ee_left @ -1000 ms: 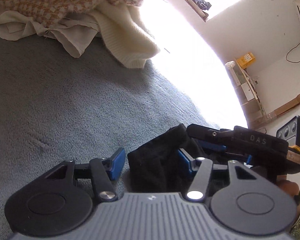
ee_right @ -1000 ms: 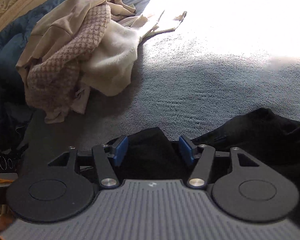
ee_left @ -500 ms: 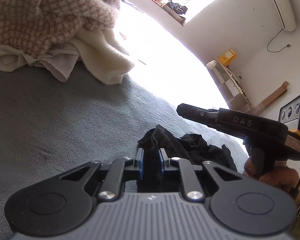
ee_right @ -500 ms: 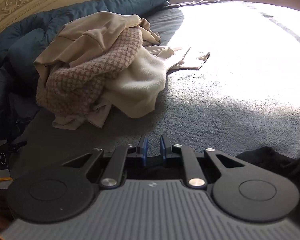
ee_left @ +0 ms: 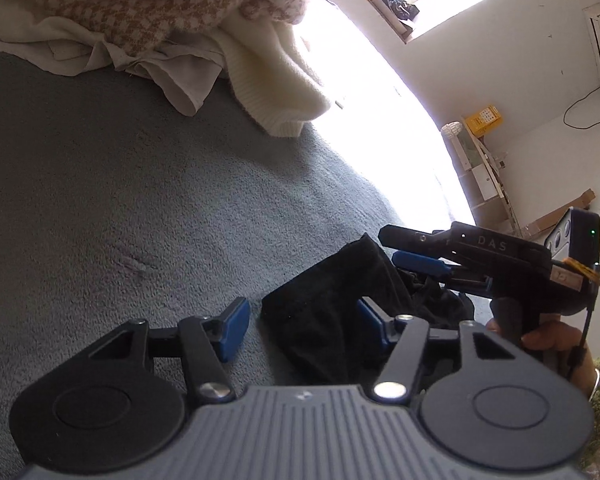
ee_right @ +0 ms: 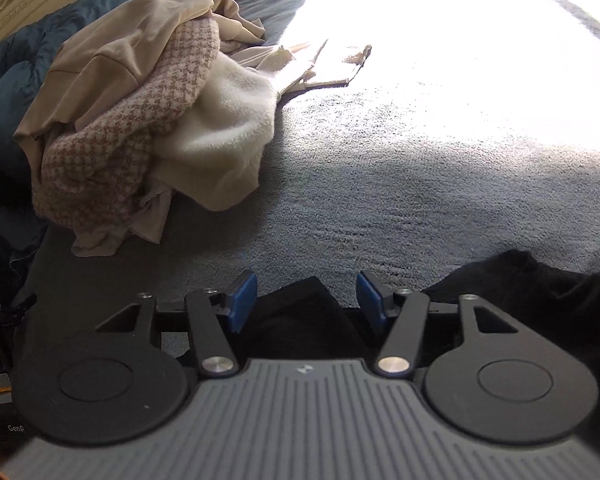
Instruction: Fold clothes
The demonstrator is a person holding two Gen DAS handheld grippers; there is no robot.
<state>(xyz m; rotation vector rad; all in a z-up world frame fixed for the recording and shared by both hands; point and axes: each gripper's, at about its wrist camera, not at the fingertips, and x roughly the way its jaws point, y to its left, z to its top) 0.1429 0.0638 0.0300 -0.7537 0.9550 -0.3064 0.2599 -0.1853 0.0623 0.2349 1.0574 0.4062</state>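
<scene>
A black garment (ee_left: 332, 316) lies bunched on the grey bed cover (ee_left: 120, 200). My left gripper (ee_left: 304, 328) is open; the cloth lies between its blue pads, nearer the right one. My right gripper (ee_right: 306, 300) is open too, with a fold of the black garment (ee_right: 300, 316) between its pads. The right gripper also shows in the left wrist view (ee_left: 440, 260), just beyond the garment, held by a hand. More of the black cloth (ee_right: 540, 292) spreads to the right in the right wrist view.
A pile of clothes, cream knit (ee_right: 220, 144), houndstooth (ee_right: 132, 136) and beige fabric (ee_right: 132, 40), lies at the back left on the bed. A dark blue duvet (ee_right: 16, 76) lies behind it. Bright sun washes out the far bed cover (ee_right: 480, 60).
Half a second ago both grippers were shut on the black garment and raised. Now both have opened and dropped low, and the garment rests on the bed cover.
</scene>
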